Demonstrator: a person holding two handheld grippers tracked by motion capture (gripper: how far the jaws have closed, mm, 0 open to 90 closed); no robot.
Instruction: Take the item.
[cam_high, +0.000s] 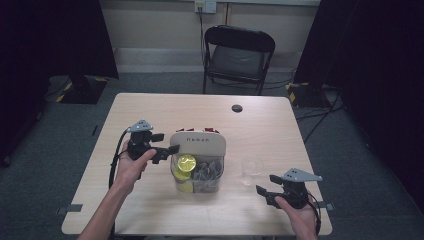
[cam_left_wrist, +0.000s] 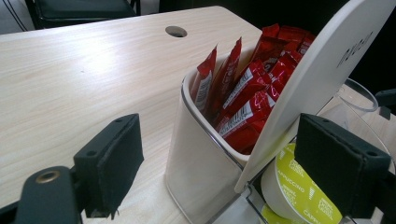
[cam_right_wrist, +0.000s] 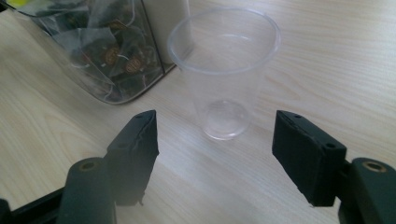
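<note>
the clear, thin-walled plastic cup stands upright and empty on the pale wood-grain table, its rolled rim round and its base narrower than its mouth. in the high view it sits just to the right of the clear plastic organiser box, near but apart from the right gripper. in the right gripper view the cup stands ahead of the two black jaws, which are spread wide with nothing between the pads and no contact with the cup.

the organiser box has a white rounded lid tilted up, bearing small dark lettering too fine to read with confidence. one compartment holds red foil sachets standing on end, with white printed panels and barcode-like stripes; the words on them cannot be made out. another compartment holds yellow-green coffee capsules whose lids read "cappuccino" repeated around the face. a third, seen in the right gripper view, holds translucent pyramid tea bags with small dark round labels that are illegible.

the left gripper is held at the left edge of the box, beside the lid. its jaws are apart, one pad off to the side over the bare table and the other in front of the capsules; whether either pad touches the lid or box cannot be told.
</note>
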